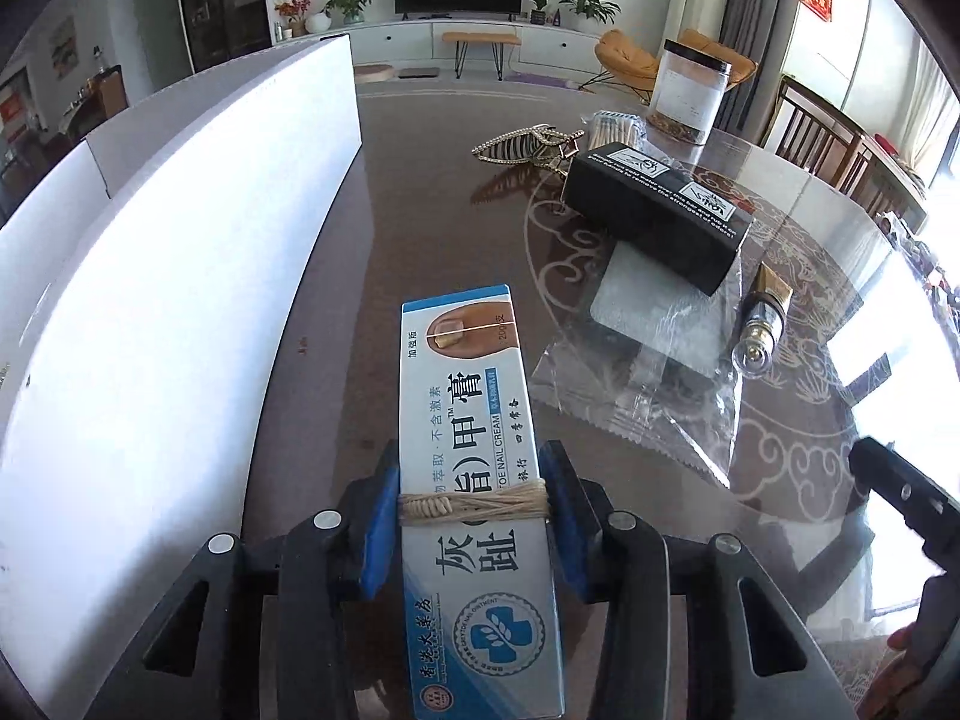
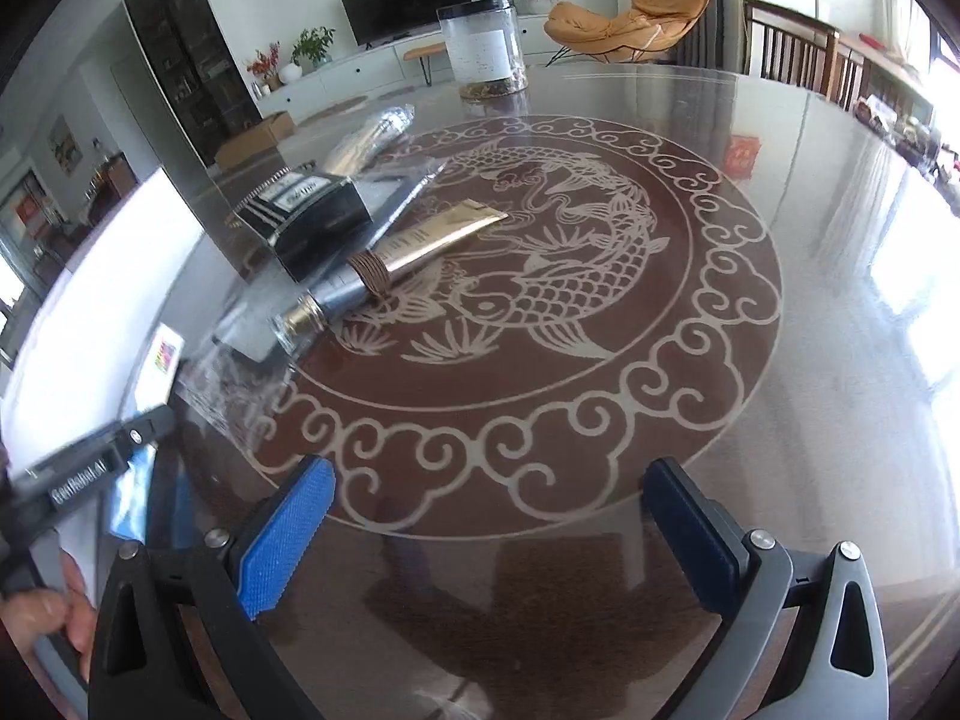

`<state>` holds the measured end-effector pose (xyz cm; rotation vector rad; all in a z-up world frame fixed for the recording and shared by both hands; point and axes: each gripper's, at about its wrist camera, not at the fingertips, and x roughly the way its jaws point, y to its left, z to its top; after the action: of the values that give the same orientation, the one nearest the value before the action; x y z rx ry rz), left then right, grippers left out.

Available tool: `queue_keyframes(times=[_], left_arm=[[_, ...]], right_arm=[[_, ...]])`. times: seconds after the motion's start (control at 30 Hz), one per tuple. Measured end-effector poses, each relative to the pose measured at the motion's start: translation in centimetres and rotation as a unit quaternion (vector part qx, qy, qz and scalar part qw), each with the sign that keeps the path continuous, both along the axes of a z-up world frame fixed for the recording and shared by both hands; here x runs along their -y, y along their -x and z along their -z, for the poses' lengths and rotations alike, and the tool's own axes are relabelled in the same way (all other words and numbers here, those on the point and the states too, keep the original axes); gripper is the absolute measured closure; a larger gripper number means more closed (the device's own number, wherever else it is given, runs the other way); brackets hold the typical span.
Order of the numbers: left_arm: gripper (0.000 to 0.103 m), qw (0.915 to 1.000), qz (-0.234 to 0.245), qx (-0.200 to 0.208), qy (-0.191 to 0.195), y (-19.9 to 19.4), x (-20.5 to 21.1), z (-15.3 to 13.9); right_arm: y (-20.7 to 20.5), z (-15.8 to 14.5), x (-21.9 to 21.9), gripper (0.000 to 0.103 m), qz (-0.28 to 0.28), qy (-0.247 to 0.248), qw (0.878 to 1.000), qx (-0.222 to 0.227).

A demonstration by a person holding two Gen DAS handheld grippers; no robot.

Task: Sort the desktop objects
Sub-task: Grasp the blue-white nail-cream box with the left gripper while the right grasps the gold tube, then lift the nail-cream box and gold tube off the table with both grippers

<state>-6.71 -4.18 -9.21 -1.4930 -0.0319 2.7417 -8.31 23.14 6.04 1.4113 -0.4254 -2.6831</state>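
Observation:
My left gripper (image 1: 474,501) is shut on a white and blue nail cream box (image 1: 465,396), held above the glass table beside a large white box (image 1: 168,276) on the left. A black box (image 1: 657,213) lies on a clear plastic packet (image 1: 648,360), with a gold tube (image 1: 762,324) to its right and a gold hair clip (image 1: 528,144) behind. My right gripper (image 2: 486,516) is open and empty over the table's dragon pattern. The gold tube (image 2: 396,258) and black box (image 2: 306,210) lie ahead to its left.
A clear jar with a black lid (image 1: 690,90) stands at the back, also in the right wrist view (image 2: 486,48). A packet of cotton swabs (image 1: 618,126) lies near it. Wooden chairs (image 1: 822,132) line the table's right side. The left gripper's body (image 2: 84,468) shows at the left edge.

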Motion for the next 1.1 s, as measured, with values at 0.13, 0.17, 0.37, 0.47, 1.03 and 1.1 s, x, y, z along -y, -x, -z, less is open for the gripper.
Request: queue_keyframes(times=[0.13, 0.17, 0.37, 0.47, 1.03, 1.1], left_arm=[[0.058, 0.9996, 0.016, -0.013, 0.018, -1.1, -0.8, 0.3], [0.058, 0.9996, 0.017, -0.012, 0.017, -1.1, -0.8, 0.3], [0.058, 0.9995, 0.022, -0.013, 0.018, -0.9, -1.0, 0.3], [0.058, 0.9994, 0.02, -0.018, 0.021, -1.0, -1.1, 0.3], [0.057, 0.996, 0.083, -0.029, 0.019, -3.8, -6.4, 0.3], [0.055, 0.9965, 0.076, -0.032, 0.017, -3.6, -6.7, 0.3]], right_arm=[[5.2, -0.9, 1.2, 0.0, -0.009, 0.013, 1.0, 0.004], [6.6, -0.9, 1.7, 0.0, -0.013, 0.017, 1.0, 0.007], [10.5, 0.6, 5.6, 0.022, -0.047, -0.043, 0.997, 0.033], [9.9, 0.6, 5.8, 0.049, -0.065, -0.072, 0.995, 0.019], [-0.4, 0.2, -5.5, 0.071, 0.033, -0.058, 0.997, 0.036], [-0.5, 0.4, -5.2, 0.07, 0.029, -0.068, 0.997, 0.033]])
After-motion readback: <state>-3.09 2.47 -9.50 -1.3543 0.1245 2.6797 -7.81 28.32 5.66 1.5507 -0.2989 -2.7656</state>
